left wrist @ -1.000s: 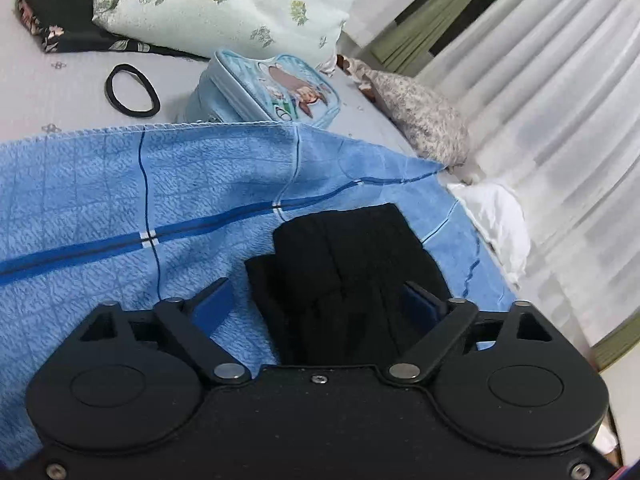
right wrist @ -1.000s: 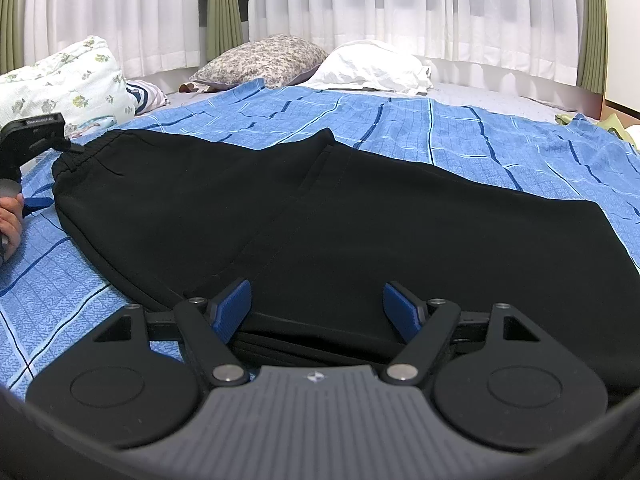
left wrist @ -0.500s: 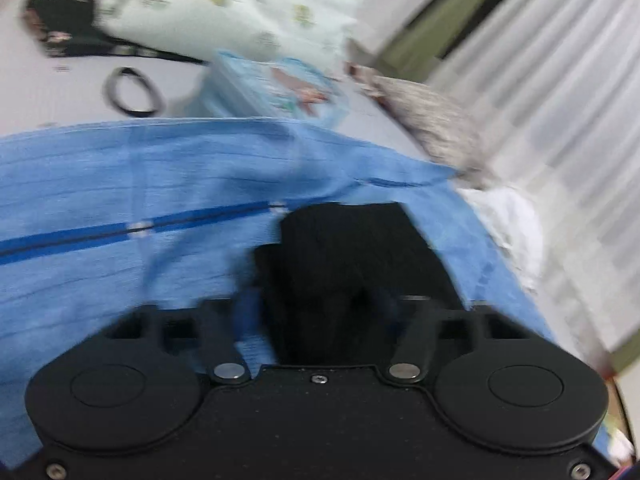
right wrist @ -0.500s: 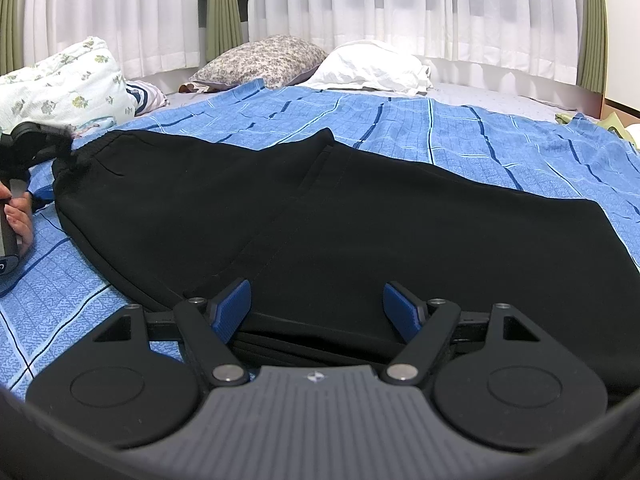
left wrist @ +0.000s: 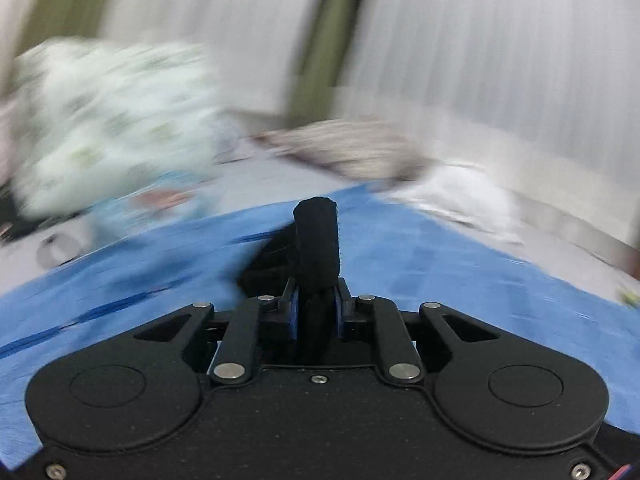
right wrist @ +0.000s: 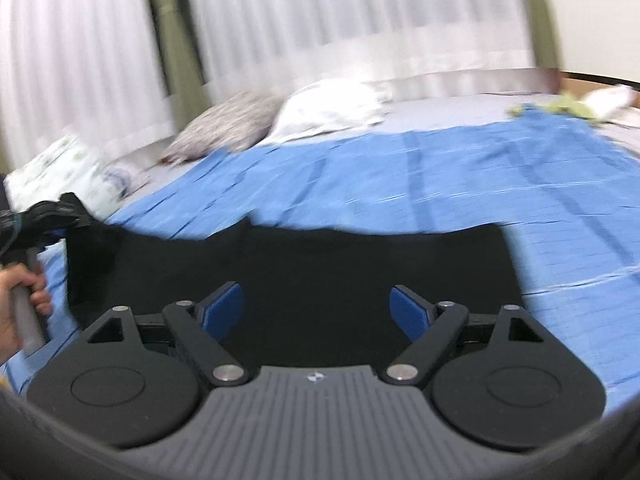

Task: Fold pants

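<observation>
Blue bedspread point(right wrist: 440, 184): one pants point(right wrist: 360, 264), two pillows point(right wrist: 224, 124).

White sheer curtains point(right wrist: 360, 12) with green drapes point(right wrist: 172, 40) back the bed's blue checked blanket point(right wrist: 440, 176), apparently daylit.

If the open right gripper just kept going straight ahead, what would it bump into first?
Most likely the black pants: they lie spread right ahead of the right gripper, between its open fingers. Past them is the blue blanket. The blur makes depth uncertain.
</observation>
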`<state>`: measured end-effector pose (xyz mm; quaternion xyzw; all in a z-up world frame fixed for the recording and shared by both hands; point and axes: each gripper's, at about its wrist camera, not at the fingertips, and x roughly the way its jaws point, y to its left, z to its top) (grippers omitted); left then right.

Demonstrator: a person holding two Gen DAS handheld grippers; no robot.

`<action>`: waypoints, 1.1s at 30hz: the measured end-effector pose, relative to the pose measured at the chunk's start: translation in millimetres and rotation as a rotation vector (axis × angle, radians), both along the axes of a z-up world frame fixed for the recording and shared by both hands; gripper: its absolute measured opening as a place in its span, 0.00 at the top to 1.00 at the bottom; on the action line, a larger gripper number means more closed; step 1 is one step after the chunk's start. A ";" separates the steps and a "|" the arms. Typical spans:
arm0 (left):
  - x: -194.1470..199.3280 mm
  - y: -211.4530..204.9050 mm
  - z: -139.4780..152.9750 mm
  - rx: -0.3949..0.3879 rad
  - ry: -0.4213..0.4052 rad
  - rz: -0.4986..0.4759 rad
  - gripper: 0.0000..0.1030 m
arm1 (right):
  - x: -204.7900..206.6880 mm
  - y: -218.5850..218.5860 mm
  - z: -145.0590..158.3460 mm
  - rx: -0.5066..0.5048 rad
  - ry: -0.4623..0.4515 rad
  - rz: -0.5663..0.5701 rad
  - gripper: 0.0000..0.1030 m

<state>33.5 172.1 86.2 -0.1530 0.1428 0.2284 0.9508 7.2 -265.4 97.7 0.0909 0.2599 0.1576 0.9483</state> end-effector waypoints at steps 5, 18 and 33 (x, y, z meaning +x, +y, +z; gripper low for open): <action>8.4 -126.9 39.3 0.099 -0.009 -0.424 0.82 | -8.2 -69.2 10.0 0.078 -0.015 -0.174 0.13; -34.6 -238.1 -29.7 -0.008 0.270 -0.938 0.42 | -22.6 -92.8 -26.4 0.139 0.061 -0.207 0.13; -34.3 -116.1 -45.7 0.090 0.315 -0.387 0.58 | 16.7 27.7 -52.6 -0.038 0.184 -0.249 0.13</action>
